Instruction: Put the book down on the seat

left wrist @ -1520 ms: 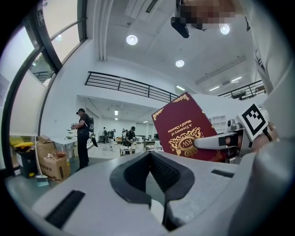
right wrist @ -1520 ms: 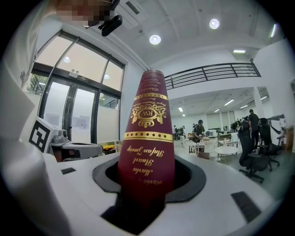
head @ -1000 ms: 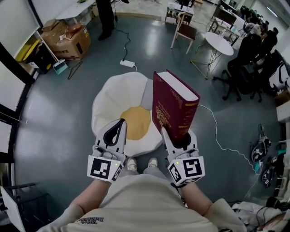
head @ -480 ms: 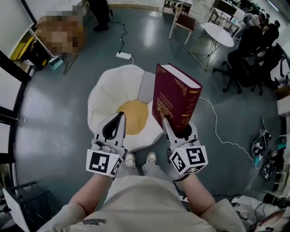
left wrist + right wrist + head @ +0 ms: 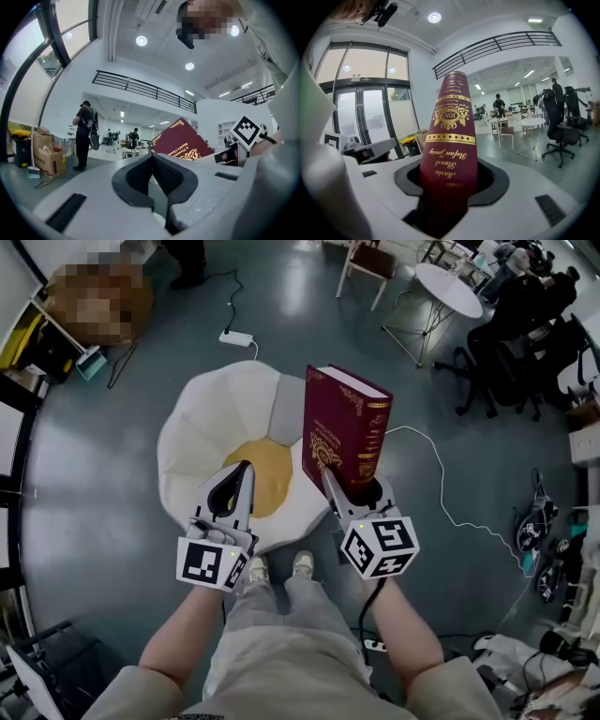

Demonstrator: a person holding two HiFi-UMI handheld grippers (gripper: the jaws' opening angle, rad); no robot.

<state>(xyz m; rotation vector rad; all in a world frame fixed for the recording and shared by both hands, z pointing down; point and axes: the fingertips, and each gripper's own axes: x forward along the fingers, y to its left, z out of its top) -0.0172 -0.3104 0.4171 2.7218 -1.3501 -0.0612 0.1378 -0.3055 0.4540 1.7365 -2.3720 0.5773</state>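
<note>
A thick maroon book (image 5: 342, 432) with gold print stands upright, and my right gripper (image 5: 354, 495) is shut on its lower end. In the right gripper view the book's spine (image 5: 450, 136) rises from between the jaws of the right gripper (image 5: 450, 187). The seat (image 5: 202, 427) is a white, egg-shaped floor cushion with a yellow centre (image 5: 264, 474), lying below and left of the book. My left gripper (image 5: 234, 486) hovers over the seat's near edge, shut and empty. In the left gripper view the left gripper (image 5: 152, 159) has its tips meeting, with the book (image 5: 180, 143) to its right.
The person's shoes (image 5: 277, 568) stand at the seat's near edge. A white cable (image 5: 441, 493) runs over the floor on the right, and a power strip (image 5: 234, 337) lies beyond the seat. A round table (image 5: 447, 282), a chair (image 5: 370, 263) and seated people are at the back right.
Both grippers and the book have shifted a little left and further over the seat. The book stays upright in the right gripper, and the left gripper stays shut.
</note>
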